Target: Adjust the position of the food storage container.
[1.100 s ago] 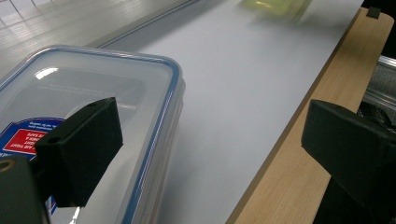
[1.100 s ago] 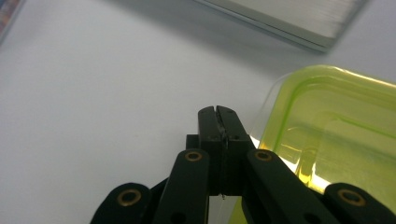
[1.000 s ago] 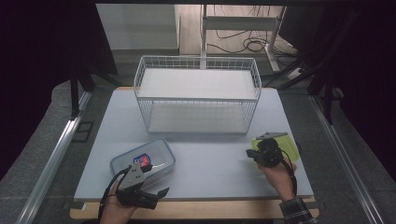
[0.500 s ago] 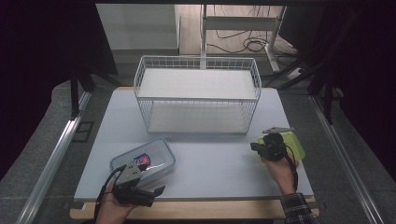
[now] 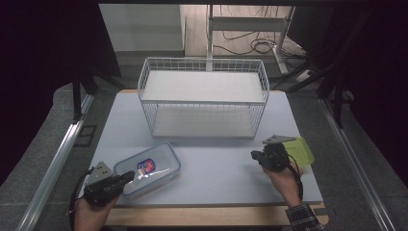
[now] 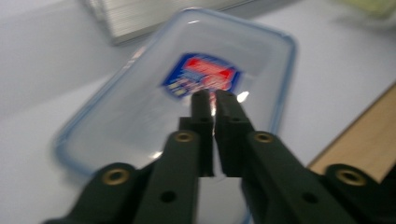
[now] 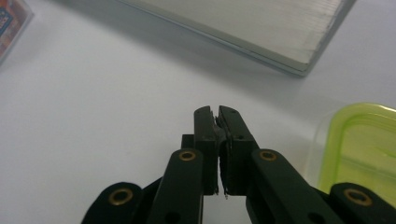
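Note:
A clear box with a blue rim and a red-and-blue label [image 5: 147, 168] [image 6: 205, 77] lies flat on the near left of the table. My left gripper [image 5: 128, 176] [image 6: 214, 96] is at its near-left corner and points along the lid toward the label. Its jaws have just been closing and now meet with nothing between them. A lime-green box [image 5: 301, 150] [image 7: 369, 149] sits at the near right. My right gripper [image 5: 255, 155] [image 7: 217, 112] is just left of it, over bare table, shut on nothing.
A white wire basket [image 5: 202, 103] with a pale board in its bottom stands across the middle of the white table [image 5: 216, 173]; the board's corner [image 7: 261, 32] lies ahead of my right gripper. The wooden front edge [image 5: 207, 216] runs close to both hands.
My left gripper has drawn back to the left, from over the clear box's near end to its near-left corner. The right hand has hardly moved.

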